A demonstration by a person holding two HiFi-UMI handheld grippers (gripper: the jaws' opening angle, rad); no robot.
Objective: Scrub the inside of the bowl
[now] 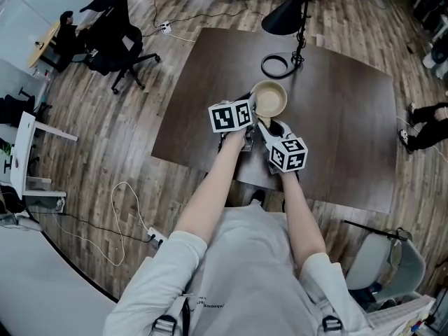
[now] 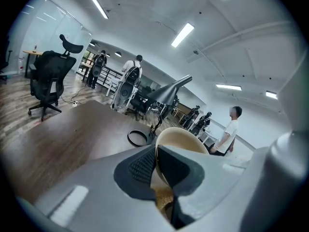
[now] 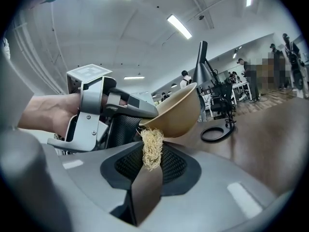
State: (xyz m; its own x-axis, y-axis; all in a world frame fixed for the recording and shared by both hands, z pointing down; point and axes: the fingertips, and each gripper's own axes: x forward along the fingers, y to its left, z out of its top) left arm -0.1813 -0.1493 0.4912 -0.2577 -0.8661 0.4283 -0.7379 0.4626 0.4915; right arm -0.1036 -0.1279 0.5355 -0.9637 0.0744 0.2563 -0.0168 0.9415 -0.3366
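Observation:
A tan bowl [image 1: 270, 98] is held tilted above the dark table [image 1: 350, 131], in front of the person. My left gripper [image 1: 250, 112] is shut on its near left rim; in the left gripper view the bowl's wall [image 2: 179, 140] runs between the two jaws of the left gripper [image 2: 157, 166]. My right gripper [image 1: 265, 127] sits just below the bowl, shut on a pale fibrous scrubber [image 3: 152, 149]. In the right gripper view the scrubber sticks up from the right gripper [image 3: 151, 166] and its top lies close under the bowl [image 3: 177, 114] near the left gripper [image 3: 99, 115].
A black desk lamp [image 1: 290, 11] with a ring base [image 1: 276, 66] stands on the table just beyond the bowl. A black office chair [image 1: 112, 33] and cables [image 1: 122, 212] are on the wood floor at left. A person [image 2: 231, 129] stands far off.

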